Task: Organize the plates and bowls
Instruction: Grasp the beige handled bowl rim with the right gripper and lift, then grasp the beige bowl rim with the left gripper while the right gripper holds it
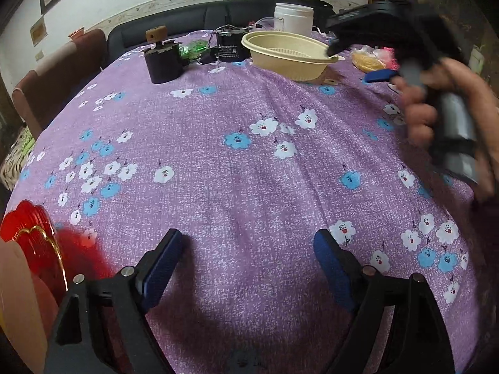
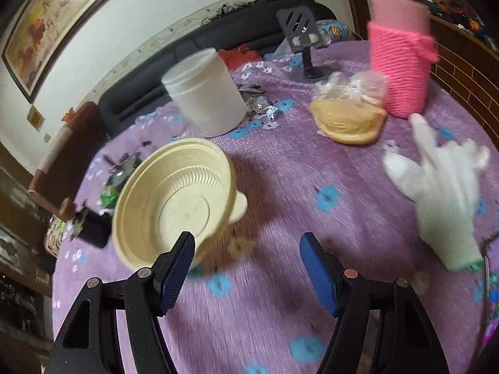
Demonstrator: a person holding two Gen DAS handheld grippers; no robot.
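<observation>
My left gripper (image 1: 248, 249) hangs spread wide over bare purple floral cloth (image 1: 218, 171), nothing between its pads; a red plate (image 1: 31, 243) sits at its left. My right gripper (image 2: 246, 258) is released too, the cream bowl (image 2: 174, 199) just past its left finger. Behind it stand a white tub (image 2: 205, 93), a pink yarn-wrapped bottle (image 2: 402, 71) and a white glove (image 2: 443, 193).

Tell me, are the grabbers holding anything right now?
Nothing. The left gripper and right gripper are open with only purple flowered tablecloth between them.
</observation>
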